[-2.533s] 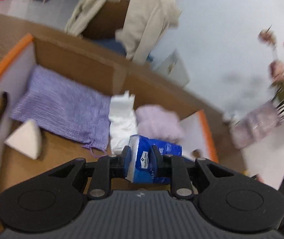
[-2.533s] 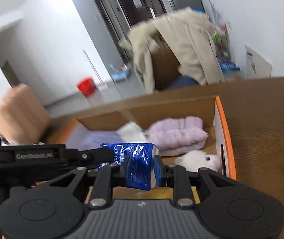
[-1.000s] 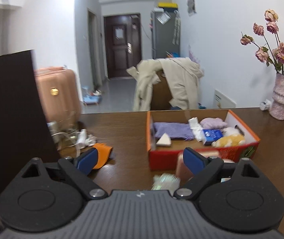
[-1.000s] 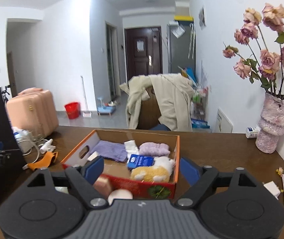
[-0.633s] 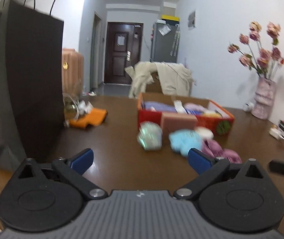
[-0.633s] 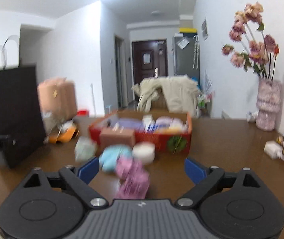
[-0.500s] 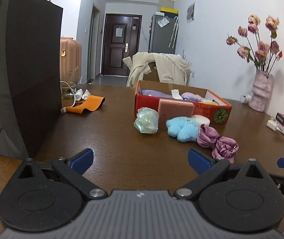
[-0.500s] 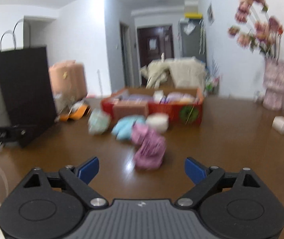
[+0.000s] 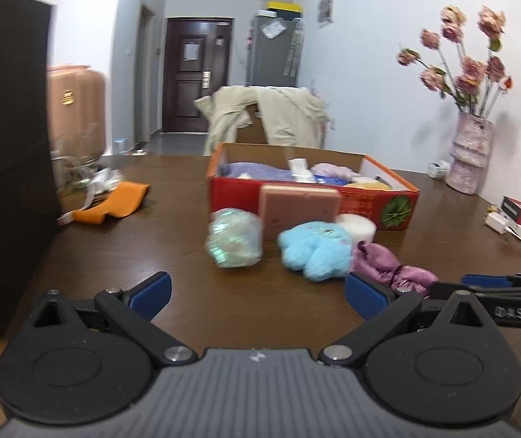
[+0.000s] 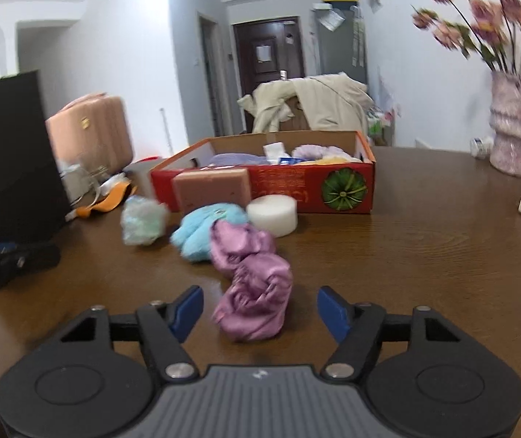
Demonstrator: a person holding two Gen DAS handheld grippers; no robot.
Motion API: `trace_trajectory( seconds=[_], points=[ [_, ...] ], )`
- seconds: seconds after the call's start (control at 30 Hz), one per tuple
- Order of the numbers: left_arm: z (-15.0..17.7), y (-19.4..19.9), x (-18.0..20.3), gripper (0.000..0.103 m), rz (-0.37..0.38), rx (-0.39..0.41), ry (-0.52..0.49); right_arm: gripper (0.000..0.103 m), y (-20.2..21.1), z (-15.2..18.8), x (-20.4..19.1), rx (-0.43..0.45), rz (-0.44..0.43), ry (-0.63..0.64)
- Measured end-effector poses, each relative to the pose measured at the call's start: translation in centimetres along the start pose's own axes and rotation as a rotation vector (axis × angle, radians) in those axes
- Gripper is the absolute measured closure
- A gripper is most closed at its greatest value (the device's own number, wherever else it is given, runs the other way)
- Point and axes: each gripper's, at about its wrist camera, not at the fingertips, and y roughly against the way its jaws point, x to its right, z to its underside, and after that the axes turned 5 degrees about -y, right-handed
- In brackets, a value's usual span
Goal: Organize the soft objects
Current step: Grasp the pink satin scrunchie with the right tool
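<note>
Left tongs (image 9: 256, 294) spread wide over the table; right tongs (image 10: 260, 312) have just been narrowing, pads untouched.

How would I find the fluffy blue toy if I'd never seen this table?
Find the red box on the brown table. In front of it lie loose soft things; the fluffy blue toy is between the shiny greenish ball and the purple satin cloth. It alone is sky blue and furry.

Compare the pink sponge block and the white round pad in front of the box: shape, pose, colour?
The pink sponge block is rectangular; the white round pad is a short cylinder. The block stands on edge, against or just in front of the red box; the pad lies flat on the table. The block stands taller than the pad. Both sit outside the box, behind the blue plush, and neither gripper touches them.
</note>
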Motion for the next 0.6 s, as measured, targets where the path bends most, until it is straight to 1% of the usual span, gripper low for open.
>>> trace_trajectory(
  seconds=[0.07,0.1,0.13,0.17,0.2,0.23,0.27,0.33,0.4,0.43,0.47,0.5,0.53,0.57,0.6],
  points=[
    [-0.4,-1.6,1.0,0.000,0.021,-0.016,-0.026,0.047,-1.3,-0.4,0.8,-0.005,0.007,-0.034],
    [-0.6,-2.5,1.6,0.002,0.033,-0.025,-0.040,0.048,-1.9,-0.5,1.2,-0.017,0.008,-0.048],
    [-0.8,-3.3,2.2,0.003,0.044,-0.031,-0.052,0.053,-2.6,-0.6,1.6,-0.034,0.002,-0.058],
    [-1.0,-4.2,2.8,0.005,0.061,-0.038,-0.063,0.061,-3.2,-0.6,2.0,-0.047,-0.004,-0.067],
    [-1.2,-4.9,3.3,0.008,0.077,-0.045,-0.070,0.065,-3.8,-0.7,2.6,-0.060,-0.013,-0.080],
    [-1.4,-5.6,3.8,0.009,0.096,-0.049,-0.077,0.081,-4.2,-0.8,3.0,-0.080,-0.030,-0.080],
    [-1.6,-6.2,4.4,0.012,0.121,-0.053,-0.086,0.091,-4.5,-1.0,3.3,-0.100,-0.053,-0.065],
    [-1.8,-7.5,5.5,0.017,0.169,-0.066,-0.101,0.090,-5.0,-1.5,4.0,-0.159,-0.084,0.019],
    [-1.9,-9.0,6.7,0.030,0.212,-0.091,-0.112,0.090,-5.1,-2.1,4.9,-0.171,-0.088,0.069],
    [-1.8,-9.6,7.2,0.034,0.232,-0.106,-0.114,0.090,-5.4,-2.5,5.7,-0.183,-0.095,0.075],
    [-1.8,-10.1,7.7,0.041,0.253,-0.114,-0.107,0.090,-5.6,-2.9,6.2,-0.191,-0.100,0.076],
    [-1.7,-10.5,8.0,0.045,0.278,-0.118,-0.101,0.090,-5.9,-3.2,6.8,-0.194,-0.097,0.078],
    [-1.6,-10.8,8.4,0.047,0.293,-0.123,-0.102,0.090,-6.1,-3.3,7.2,-0.197,-0.095,0.081],
    [-1.5,-11.1,8.6,0.052,0.299,-0.132,-0.102,0.089,-6.4,-3.5,7.5,-0.198,-0.096,0.078],
    [-1.4,-11.4,8.8,0.061,0.307,-0.144,-0.100,0.087,-6.6,-3.6,7.9,-0.199,-0.098,0.070]
  ],
)
